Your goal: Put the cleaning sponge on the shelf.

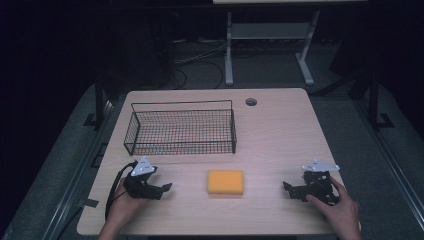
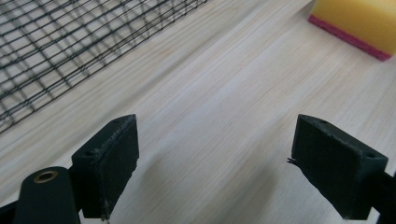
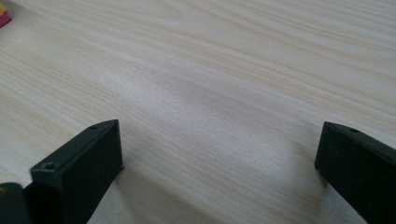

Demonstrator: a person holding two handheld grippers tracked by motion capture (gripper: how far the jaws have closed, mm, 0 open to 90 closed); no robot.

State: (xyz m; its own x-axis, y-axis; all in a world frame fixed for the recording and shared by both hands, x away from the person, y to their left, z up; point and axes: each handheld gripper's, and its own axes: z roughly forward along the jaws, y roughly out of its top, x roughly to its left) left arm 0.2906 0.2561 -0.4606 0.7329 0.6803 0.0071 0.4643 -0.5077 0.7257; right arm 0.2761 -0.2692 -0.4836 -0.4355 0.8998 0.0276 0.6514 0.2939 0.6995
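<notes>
A yellow sponge with a pink underside lies flat near the table's front middle; its corner appears at the top right of the left gripper view. A black wire basket stands empty behind it, and its mesh fills the upper left of that view. My left gripper rests on the table left of the sponge, open with nothing between its jaws. My right gripper sits right of the sponge, jaws wide open over bare wood.
The light wooden table has a round cable hole at the back right. A white desk frame stands on the dark floor beyond the table. A cable loops from the left gripper.
</notes>
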